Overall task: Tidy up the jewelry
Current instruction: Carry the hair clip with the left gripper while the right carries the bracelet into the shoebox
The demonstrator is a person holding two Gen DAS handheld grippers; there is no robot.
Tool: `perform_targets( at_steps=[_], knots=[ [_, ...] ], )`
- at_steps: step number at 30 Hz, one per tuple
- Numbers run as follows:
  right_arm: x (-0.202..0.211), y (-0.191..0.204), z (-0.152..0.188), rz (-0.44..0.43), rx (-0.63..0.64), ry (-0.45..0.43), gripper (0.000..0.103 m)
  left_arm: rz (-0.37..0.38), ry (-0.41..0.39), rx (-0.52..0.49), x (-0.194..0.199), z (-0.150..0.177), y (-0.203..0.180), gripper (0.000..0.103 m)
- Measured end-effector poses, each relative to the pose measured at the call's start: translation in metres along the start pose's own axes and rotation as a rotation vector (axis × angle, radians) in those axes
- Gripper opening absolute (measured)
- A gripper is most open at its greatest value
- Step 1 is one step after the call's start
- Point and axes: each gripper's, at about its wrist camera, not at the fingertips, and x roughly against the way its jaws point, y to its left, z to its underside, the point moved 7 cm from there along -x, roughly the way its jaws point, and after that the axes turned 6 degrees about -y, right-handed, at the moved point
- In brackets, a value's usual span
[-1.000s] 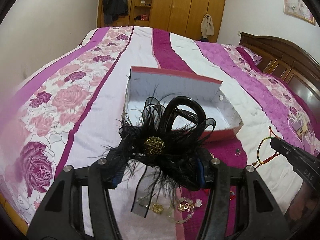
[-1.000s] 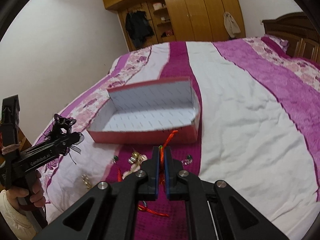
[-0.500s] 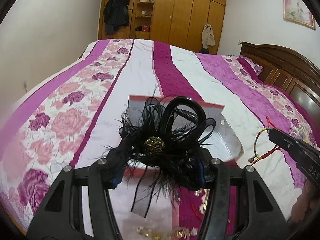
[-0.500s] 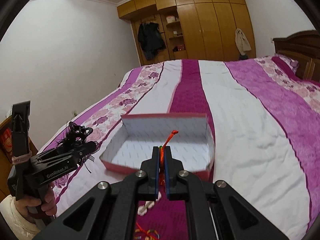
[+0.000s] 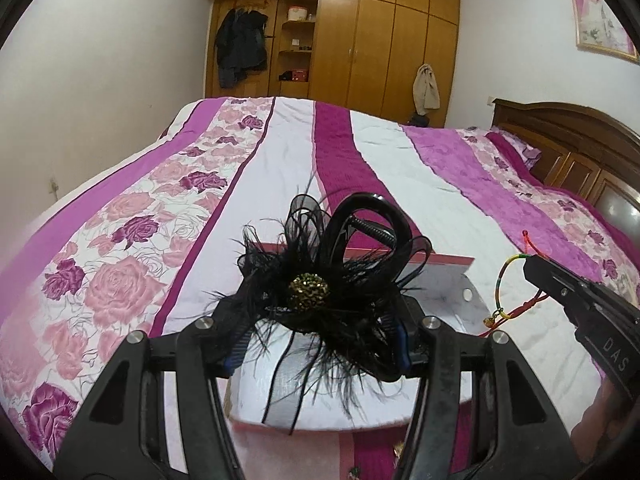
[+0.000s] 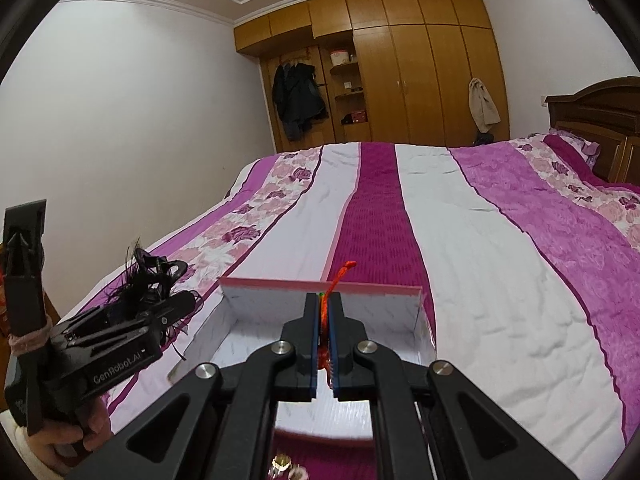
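Observation:
My left gripper is shut on a black feathered hair clip with a gold bead centre, held above the open red box with a white inside. From the right wrist view the same clip hangs over the box's left wall. My right gripper is shut on a red cord bracelet, just above the box. In the left wrist view that bracelet dangles as a multicoloured loop from the right gripper's tip.
The box rests on a bed with a pink, magenta and white striped quilt. Small gold jewelry pieces lie on the quilt before the box. A wooden headboard stands at right, a wardrobe behind, and a hand grips the left tool.
Both grippers have moved forward and up with their loads, from short of the box to over it. The loose jewelry on the quilt has slid below the view.

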Motion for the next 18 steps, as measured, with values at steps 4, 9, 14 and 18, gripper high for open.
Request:
perform_targets(
  at_steps=[4, 9, 14, 18],
  knots=[
    [-0.023, -0.008, -0.001, 0.027, 0.001, 0.019, 0.006, -0.012, 0.039, -0.015, -0.023, 0.003, -0.002, 0.049],
    [-0.049, -0.016, 0.008, 0.049, 0.011, 0.057, 0.006, -0.042, 0.087, -0.012, -0.053, 0.014, 0.0, 0.049],
    [-0.079, -0.03, 0.028, 0.09, 0.011, 0.125, 0.006, -0.058, 0.151, -0.005, -0.078, 0.027, 0.002, 0.049],
    [-0.096, -0.04, 0.043, 0.113, 0.013, 0.181, 0.006, -0.057, 0.219, -0.013, -0.093, 0.039, -0.001, 0.049]
  ],
)
